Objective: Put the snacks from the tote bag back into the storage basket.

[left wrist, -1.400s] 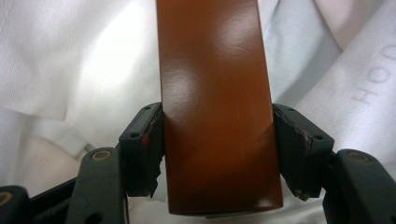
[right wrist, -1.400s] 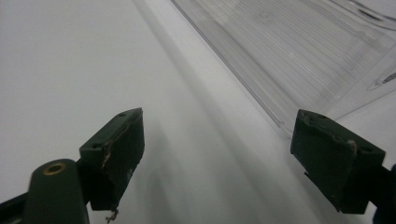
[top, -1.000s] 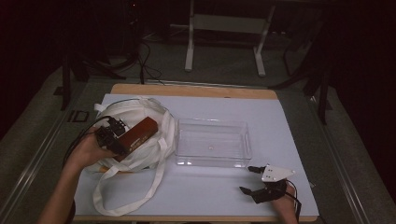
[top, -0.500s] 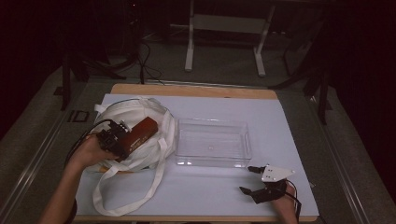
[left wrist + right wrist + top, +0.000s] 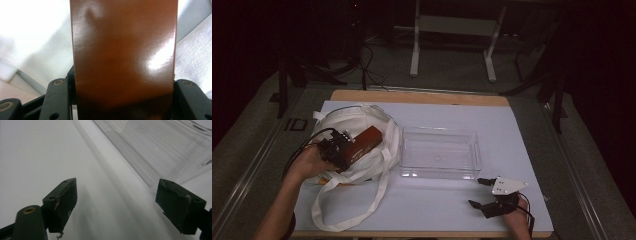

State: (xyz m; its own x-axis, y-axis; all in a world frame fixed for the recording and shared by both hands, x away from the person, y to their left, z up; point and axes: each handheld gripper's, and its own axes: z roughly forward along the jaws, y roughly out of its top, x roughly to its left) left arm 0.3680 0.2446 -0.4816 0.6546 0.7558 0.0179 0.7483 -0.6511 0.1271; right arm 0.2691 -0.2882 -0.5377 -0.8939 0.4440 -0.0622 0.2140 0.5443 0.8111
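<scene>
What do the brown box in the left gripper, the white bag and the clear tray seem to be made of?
Brown box: glossy coated card or plastic, judging by its sharp highlights.
White bag: soft woven fabric; the weave shows in the left gripper view.
Clear tray: rigid transparent plastic, with fine ribbing seen in the right gripper view.

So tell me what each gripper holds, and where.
Left gripper clamps the brown box by its near end, across its width. Right gripper holds nothing.

The high view looked down from 6 o'clock; the right gripper view (very close) shared its clear tray
</scene>
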